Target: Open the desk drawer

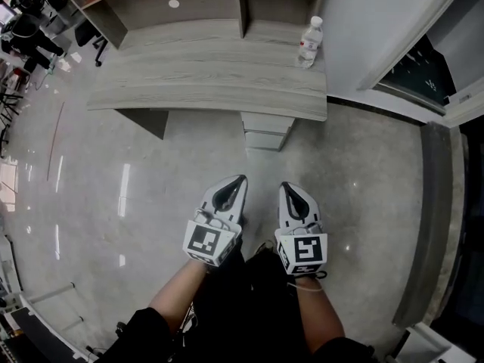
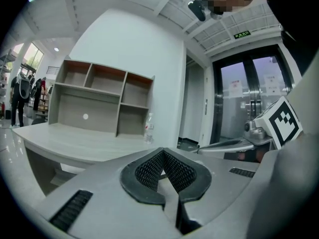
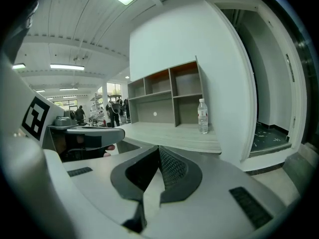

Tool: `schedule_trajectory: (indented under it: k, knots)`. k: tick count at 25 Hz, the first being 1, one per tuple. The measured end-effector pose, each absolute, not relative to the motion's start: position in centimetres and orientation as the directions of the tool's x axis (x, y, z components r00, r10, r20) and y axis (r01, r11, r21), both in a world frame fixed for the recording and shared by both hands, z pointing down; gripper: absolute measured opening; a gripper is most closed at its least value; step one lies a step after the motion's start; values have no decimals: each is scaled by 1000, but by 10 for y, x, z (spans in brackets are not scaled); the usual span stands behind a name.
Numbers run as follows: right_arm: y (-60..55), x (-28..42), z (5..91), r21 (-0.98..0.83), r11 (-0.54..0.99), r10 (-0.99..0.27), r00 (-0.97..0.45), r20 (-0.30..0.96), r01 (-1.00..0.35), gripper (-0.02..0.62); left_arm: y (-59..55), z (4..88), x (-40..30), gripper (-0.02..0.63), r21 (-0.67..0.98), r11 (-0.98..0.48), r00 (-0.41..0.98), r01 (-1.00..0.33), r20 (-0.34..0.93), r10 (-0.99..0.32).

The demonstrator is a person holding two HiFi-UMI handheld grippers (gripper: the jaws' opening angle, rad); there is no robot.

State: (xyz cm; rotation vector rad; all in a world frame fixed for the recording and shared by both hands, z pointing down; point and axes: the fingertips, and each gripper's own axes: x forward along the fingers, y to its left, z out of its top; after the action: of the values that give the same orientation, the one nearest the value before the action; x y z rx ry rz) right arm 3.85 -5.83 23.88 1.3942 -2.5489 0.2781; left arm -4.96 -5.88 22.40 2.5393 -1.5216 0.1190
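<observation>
Forearms side by side, left gripper (image 1: 240,180) and right gripper (image 1: 287,187) closed, empty, aimed toward desk drawer (image 1: 266,123)

**Drawers: all shut**

Pale grey wood-grain drawer unit (image 1: 266,131) sits under the right end of the worktop (image 1: 204,82), upright on the floor. Two stacked fronts visible, both flush and closed. Handles too small to make out.

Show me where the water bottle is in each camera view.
Head view: bottle at upper right, on the desk's right end.
Left gripper view: bottle near centre, just above the gripper body.
Right gripper view: bottle right of centre, on the desk.
Shared landmark: the shelf unit on the desk; the bottle stands by its right end in all three.
</observation>
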Motion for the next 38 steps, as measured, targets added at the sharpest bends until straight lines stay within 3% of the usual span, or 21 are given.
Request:
schedule_trajectory:
  k: [21,29,38]
  knots:
    - [-153,13,405,-93,547,-821,-554,134,-832,5,-166,356,-54,5,35,-545,546,-838,48,-836]
    - [-182,-6,463,-149,584,-809,-587,-29,-798,5,-183,412,-68,5,-56,-569,567,-820,47,-822]
    - [-202,-23,497,-268,637,-768,-628,-128,-723,6,-174,431,-90,5,-80,-513,512,-855,36,-858]
